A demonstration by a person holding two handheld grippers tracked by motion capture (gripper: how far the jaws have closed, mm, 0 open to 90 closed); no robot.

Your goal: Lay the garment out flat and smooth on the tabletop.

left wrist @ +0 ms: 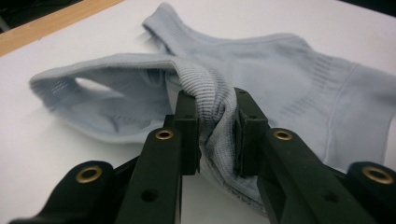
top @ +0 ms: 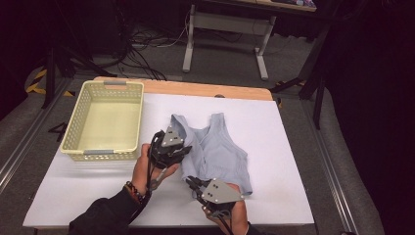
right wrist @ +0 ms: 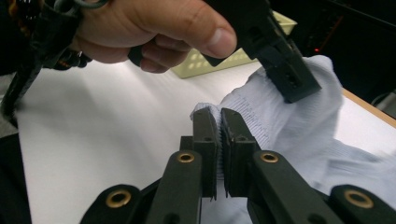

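I have both grippers' fingers clamped on the blue top (top: 215, 149), left gripper (top: 182, 147), right gripper (top: 193, 188). Bare counter (top: 279, 147) lies at three o'clock. The basket (top: 105, 85) at ten o'clock holds nothing.

Your right hand-held gripper (right wrist: 219, 122) has its two black jaws pinched nearly together on a thin edge of the pale blue garment (right wrist: 299, 135), lifted over the white worktop (right wrist: 107, 130). Above, your left hand (right wrist: 154, 28) grips the left hand-held gripper (right wrist: 285, 70), whose jaws touch the same cloth. A yellow basket (right wrist: 210, 63) sits behind.
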